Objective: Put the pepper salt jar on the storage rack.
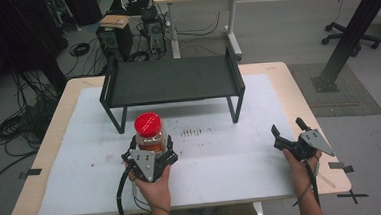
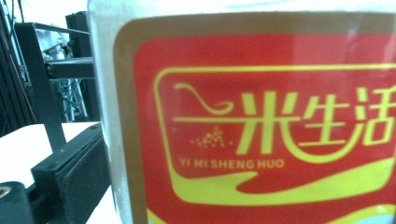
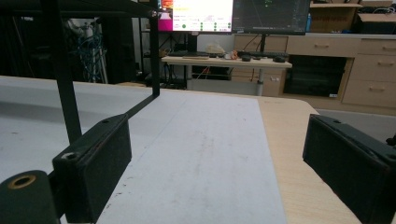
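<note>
the left hand-held gripper is clamped around the red-lidded jar, just before the black rack on the tabletop. the right hand-held gripper, jaws apart, hovers near the tabletop's right edge over bare mat.

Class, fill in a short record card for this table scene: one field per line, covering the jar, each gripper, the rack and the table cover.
Jar: clear jar with red lid, red and yellow label, standing upright on the mat in front of the rack
Left gripper: left gripper has its jaws on either side of the jar; the label looms close in the left gripper view
Right gripper: right gripper open, holding nothing, near the table's right edge
Rack: black rack on legs, its shelf bare
Table cover: white mat over a wooden table
</note>
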